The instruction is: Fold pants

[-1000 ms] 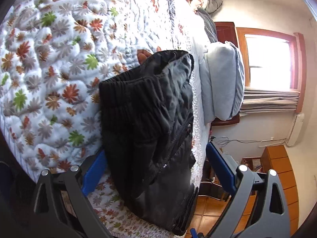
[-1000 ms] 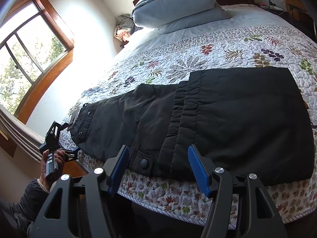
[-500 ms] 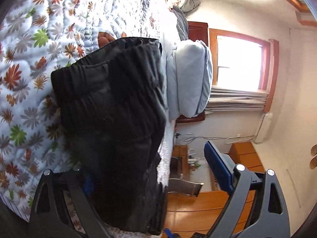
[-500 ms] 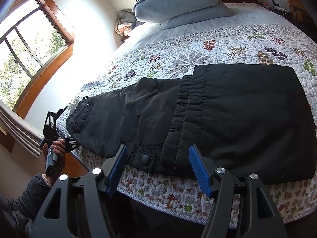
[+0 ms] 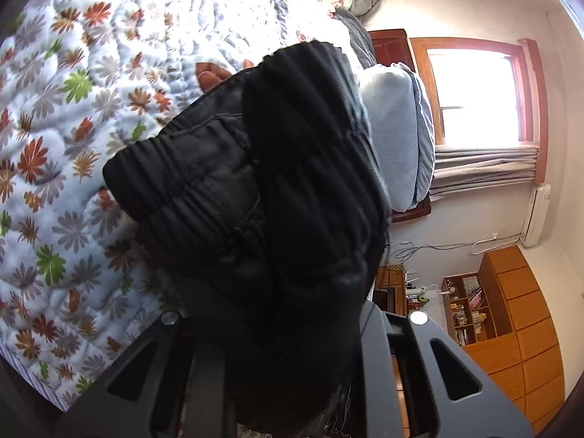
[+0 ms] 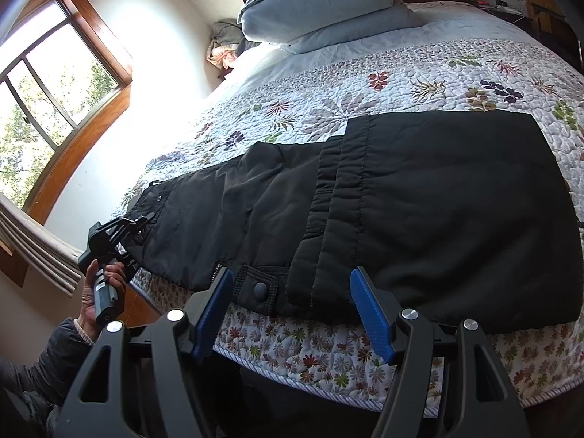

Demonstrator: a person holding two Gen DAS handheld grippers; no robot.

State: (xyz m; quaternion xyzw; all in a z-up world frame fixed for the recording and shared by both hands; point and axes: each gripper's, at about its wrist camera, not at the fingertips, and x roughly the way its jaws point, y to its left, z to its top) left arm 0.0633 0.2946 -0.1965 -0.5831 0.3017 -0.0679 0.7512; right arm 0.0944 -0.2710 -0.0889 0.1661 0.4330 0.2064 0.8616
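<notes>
Black padded pants [image 6: 419, 211] lie lengthwise along the near edge of the flowered quilt [image 6: 365, 91], partly folded over at the right. My left gripper [image 6: 140, 222], held by a hand at the bed's left corner, is shut on the pants' left end. In the left wrist view the bunched black fabric [image 5: 277, 189] covers the left gripper [image 5: 277, 314] and hides its pads. My right gripper [image 6: 292, 273] stands open just in front of the pants' near edge, its blue pads [image 6: 368, 303] on either side of a snap tab [image 6: 260, 287], not touching it.
Pale blue pillows [image 6: 321, 11] are stacked at the head of the bed, with crumpled clothes [image 6: 222, 42] behind them. Windows [image 6: 43, 84] and a curtain line the wall at left. Wooden drawers [image 5: 518, 328] and a shelf stand beyond the bed. Fingertips [image 5: 210, 76] show past the pants' far end.
My left gripper has closed on the pants' left end, and the fabric now bunches up and fills its view. The right gripper has stayed where it was, open.
</notes>
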